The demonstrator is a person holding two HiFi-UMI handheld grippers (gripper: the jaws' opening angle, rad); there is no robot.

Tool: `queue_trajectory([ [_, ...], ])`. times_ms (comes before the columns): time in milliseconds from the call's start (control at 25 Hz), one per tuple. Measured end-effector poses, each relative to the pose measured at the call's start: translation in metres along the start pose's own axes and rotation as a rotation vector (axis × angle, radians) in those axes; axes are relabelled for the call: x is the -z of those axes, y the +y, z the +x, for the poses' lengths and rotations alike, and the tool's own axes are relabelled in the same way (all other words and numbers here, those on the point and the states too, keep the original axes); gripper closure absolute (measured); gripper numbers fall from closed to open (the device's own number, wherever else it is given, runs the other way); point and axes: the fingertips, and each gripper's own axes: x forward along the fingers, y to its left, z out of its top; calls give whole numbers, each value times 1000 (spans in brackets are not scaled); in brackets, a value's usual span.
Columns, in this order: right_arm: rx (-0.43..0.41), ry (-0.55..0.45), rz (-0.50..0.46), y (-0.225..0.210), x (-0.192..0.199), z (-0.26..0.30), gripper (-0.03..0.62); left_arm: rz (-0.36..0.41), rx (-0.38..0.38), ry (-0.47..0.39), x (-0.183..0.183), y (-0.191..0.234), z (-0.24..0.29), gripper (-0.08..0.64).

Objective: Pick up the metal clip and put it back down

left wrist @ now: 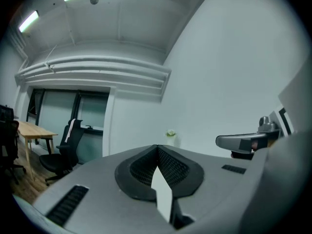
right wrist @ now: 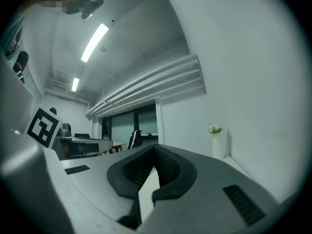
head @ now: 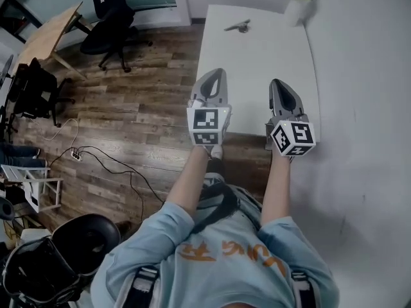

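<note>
Ahead on tbl: metal clip, vase.

White vase on table's far corner

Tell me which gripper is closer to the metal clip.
The left gripper, by the table's left edge, almost in line with the metal clip; the right gripper sits further off, nearer the wall.

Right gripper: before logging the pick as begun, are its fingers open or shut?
Shut, empty: the right gripper has fingers meeting at the tips; the metal clip lies far off on the table.
</note>
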Motion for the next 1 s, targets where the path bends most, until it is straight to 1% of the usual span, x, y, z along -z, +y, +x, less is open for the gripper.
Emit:
queue_trajectory([
  [80, -2, 38, 35, -13, 24, 33, 578, -9, -12, 49, 22, 19, 30, 537],
  [200, -7, 96, 74, -31, 49, 85, 578, -38, -30, 116, 46, 48, 77, 537],
  [320, -26, 135, 76, -45, 66, 142, 578, -66, -48, 156, 66, 77, 126, 537],
  [400, -32, 145, 55, -50, 68, 165, 578, -78, -43, 174, 74, 87, 150, 537],
  [480, -35, 152, 24, -57, 66, 177, 578, -91, -24, 179, 75, 86, 171, 537],
  [560, -37, 187, 8, -68, 70, 178, 578, -102, 1, 188, 78, 74, 186, 537],
  [640, -34, 220, 13, -85, 71, 179, 578, -115, 25, 195, 76, 58, 202, 536],
  [760, -44, 239, 18, -107, 68, 189, 578, -123, 49, 206, 70, 39, 223, 536],
  [800, -60, 259, -2, -111, 76, 192, 578, -127, 46, 220, 77, 36, 224, 537],
  [880, -105, 324, -64, -116, 108, 206, 578, -138, 23, 275, 105, 41, 226, 536],
  [920, -129, 350, -97, -120, 123, 222, 577, -147, 6, 302, 119, 51, 233, 537],
  [1000, -168, 373, -144, -133, 144, 258, 572, -167, -38, 322, 138, 73, 251, 537],
])
